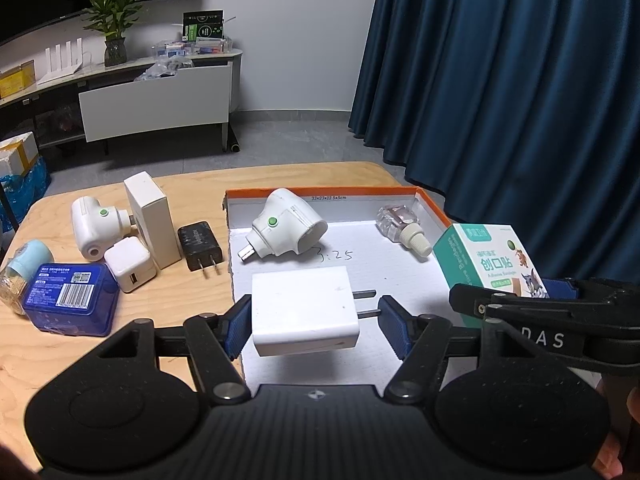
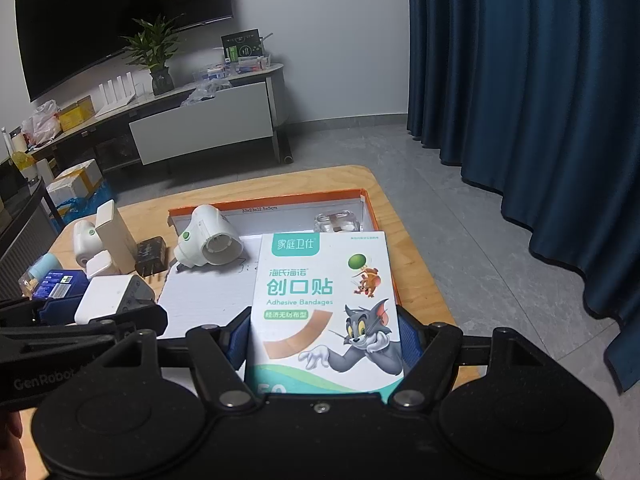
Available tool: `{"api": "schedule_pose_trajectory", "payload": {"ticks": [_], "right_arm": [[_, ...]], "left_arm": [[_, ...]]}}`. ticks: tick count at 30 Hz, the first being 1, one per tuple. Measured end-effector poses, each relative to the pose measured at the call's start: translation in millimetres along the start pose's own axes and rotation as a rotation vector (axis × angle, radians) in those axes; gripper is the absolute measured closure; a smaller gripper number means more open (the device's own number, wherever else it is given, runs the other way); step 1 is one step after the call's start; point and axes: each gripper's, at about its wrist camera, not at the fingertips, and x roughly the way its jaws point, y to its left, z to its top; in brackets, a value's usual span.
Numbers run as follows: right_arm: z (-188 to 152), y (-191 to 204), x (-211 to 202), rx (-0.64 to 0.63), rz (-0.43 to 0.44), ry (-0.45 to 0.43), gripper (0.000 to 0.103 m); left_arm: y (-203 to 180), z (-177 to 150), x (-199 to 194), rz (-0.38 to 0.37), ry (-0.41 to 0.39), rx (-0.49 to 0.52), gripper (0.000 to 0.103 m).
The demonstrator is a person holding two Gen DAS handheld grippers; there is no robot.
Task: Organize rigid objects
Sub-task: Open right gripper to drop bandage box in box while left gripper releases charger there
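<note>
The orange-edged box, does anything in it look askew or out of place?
Nothing damaged or spilled. In the orange-edged box, the white plug-in heater and the clear refill bottle lie tipped on their sides, scattered rather than lined up.

I see a white charger (image 1: pixel 304 312), a teal-and-white cartoon-printed bandage box (image 2: pixel 326 304), an orange-rimmed tray (image 1: pixel 320 192) and a blue tin (image 1: pixel 72 300).

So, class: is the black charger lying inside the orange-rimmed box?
No, the black charger lies on the wooden table, left of the box.
</note>
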Motion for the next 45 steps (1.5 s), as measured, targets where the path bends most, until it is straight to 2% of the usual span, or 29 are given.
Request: {"api": "schedule_pose_trajectory", "payload": {"ticks": [17,23,27,30,32,33,39,45], "right_arm": [[12.9,-3.2,23.0,-0.018,-0.018,0.007,0.018],[17.7,-14.0,17.8,0.013,-0.023,-0.04,0.016],[18.7,-23.1,7.4,0.047,-0.034,-0.079,0.016],[17.7,-27.1,2.6,0.056,-0.043,-0.089,0.016],[17.4,-27.5,-1.0,0.059,-0.044,-0.093,0.016],[17.6,-27.3,-2.8,0.059,-0.043,-0.096,0.016],[19.4,-20.7,-15.0,0.058,-0.025,-0.117,0.016],[17.7,-3.9,-24.1,0.036,0.014,-0.12,0.015]], "left_arm": [[-1.4,6.7,25.8,-0.009,0.024,0.005,0.036],[-3.8,11.8,35.4,-0.019,0.029,0.008,0.036],[-7.4,13.6,42.4,-0.035,0.042,0.0,0.036],[-11.2,14.0,46.1,-0.091,0.055,-0.008,0.035],[-12.9,13.5,42.7,-0.118,0.044,-0.015,0.027],[-13.6,13.6,39.7,-0.116,0.035,-0.017,0.019],[-10.6,16.1,20.9,-0.084,0.016,-0.018,0.017],[5.3,10.1,-5.2,-0.029,-0.007,-0.035,0.006]]}}
